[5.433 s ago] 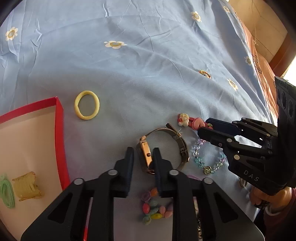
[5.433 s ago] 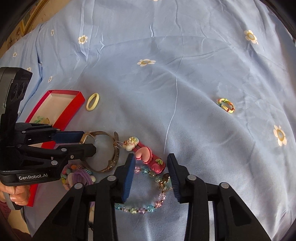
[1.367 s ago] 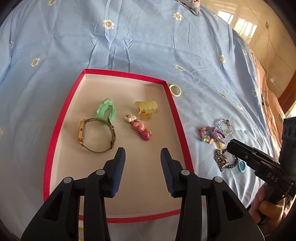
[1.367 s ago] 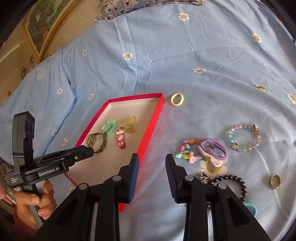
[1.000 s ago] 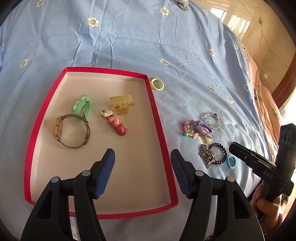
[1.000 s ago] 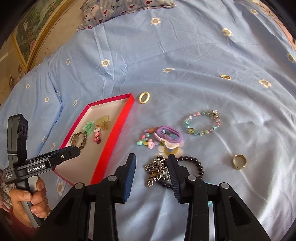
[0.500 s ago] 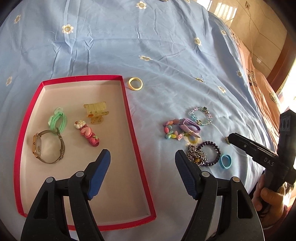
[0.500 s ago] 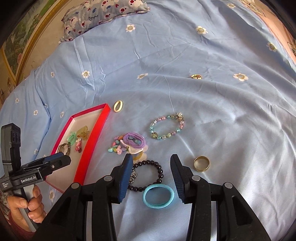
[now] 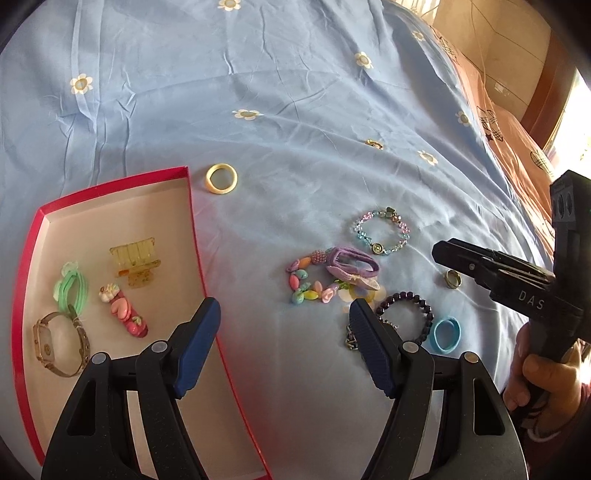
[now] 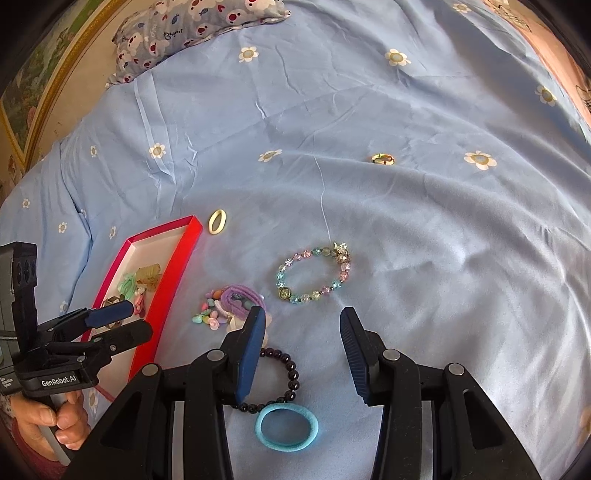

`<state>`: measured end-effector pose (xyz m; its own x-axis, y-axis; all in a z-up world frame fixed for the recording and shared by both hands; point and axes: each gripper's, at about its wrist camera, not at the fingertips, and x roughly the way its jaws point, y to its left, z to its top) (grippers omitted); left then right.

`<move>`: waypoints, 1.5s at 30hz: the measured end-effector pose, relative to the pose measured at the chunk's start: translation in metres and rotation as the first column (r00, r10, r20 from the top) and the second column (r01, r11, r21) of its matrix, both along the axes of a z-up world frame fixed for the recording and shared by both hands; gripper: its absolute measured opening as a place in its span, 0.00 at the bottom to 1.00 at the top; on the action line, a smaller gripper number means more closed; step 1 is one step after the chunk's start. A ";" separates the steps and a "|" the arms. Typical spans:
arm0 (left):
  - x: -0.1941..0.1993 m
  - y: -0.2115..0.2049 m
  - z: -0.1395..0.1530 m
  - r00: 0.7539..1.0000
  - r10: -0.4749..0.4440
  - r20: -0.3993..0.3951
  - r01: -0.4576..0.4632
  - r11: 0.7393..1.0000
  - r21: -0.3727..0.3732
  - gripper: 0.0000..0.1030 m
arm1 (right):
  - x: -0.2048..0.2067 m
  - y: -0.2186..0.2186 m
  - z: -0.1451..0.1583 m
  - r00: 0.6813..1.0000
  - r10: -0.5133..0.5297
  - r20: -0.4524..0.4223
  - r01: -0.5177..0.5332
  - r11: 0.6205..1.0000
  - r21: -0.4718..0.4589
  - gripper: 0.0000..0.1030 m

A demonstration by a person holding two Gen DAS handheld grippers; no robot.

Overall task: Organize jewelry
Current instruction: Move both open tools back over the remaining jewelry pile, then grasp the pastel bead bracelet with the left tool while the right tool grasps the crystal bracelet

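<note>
A red tray (image 9: 195,236) at the left holds a watch (image 9: 59,343), a green hair tie (image 9: 72,291), a yellow claw clip (image 9: 135,258) and a pink hair clip (image 9: 123,314). Loose on the blue sheet lie a crystal bracelet (image 10: 314,275), a purple hair tie (image 10: 240,295), a dark bead bracelet (image 10: 288,369), a blue hair tie (image 10: 286,426) and a gold ring (image 9: 452,278). My left gripper (image 9: 284,317) hangs open above the sheet between tray and pile. Over the dark bracelet and blue tie, my right gripper (image 10: 303,317) is open and holds nothing.
A yellow ring-shaped tie (image 9: 221,178) lies just beyond the tray's far corner. A small gold ring (image 10: 382,159) sits alone farther up the sheet. A patterned pillow (image 10: 199,22) is at the bed's head. An orange cover (image 9: 517,133) borders the sheet on the right.
The watch and pink clip, earlier on the sheet, now lie in the tray. Both grippers have slid right, from the tray towards the loose jewellery. The left jaws stand wider.
</note>
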<state>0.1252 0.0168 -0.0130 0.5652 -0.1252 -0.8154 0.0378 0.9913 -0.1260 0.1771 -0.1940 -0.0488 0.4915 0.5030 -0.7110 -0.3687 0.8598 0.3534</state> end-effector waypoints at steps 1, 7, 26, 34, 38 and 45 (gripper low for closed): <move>0.004 -0.002 -0.001 1.000 -0.006 0.000 0.006 1.000 0.011 0.70 | 0.003 0.001 -0.001 1.000 0.002 0.000 -0.002 1.000 -0.005 0.43; 0.032 -0.009 -0.014 0.999 -0.037 -0.030 0.039 0.997 0.064 0.61 | 0.025 0.005 -0.007 1.000 0.006 -0.010 -0.006 0.999 -0.039 0.43; 0.062 -0.035 -0.047 0.979 -0.167 -0.113 0.181 0.975 0.129 0.11 | 0.057 0.025 -0.036 0.998 0.038 -0.042 -0.043 0.990 -0.137 0.07; 0.041 -0.014 -0.021 0.991 -0.130 -0.023 0.130 0.992 -0.003 0.11 | 0.041 0.016 -0.011 1.000 0.013 0.013 -0.012 0.998 -0.056 0.07; 0.026 -0.001 -0.002 0.994 -0.101 0.031 0.103 0.994 -0.042 0.11 | 0.031 0.014 0.009 0.999 0.013 0.051 -0.011 1.000 -0.024 0.07; 0.000 0.018 0.025 0.994 -0.057 0.096 0.066 0.994 -0.086 0.11 | 0.015 0.020 0.038 0.994 0.032 0.103 -0.033 0.999 0.009 0.07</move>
<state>0.1255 0.0347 0.0119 0.6269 -0.2313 -0.7440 0.1139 0.9719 -0.2061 0.1921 -0.1745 -0.0110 0.5446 0.5276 -0.6519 -0.4315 0.8428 0.3217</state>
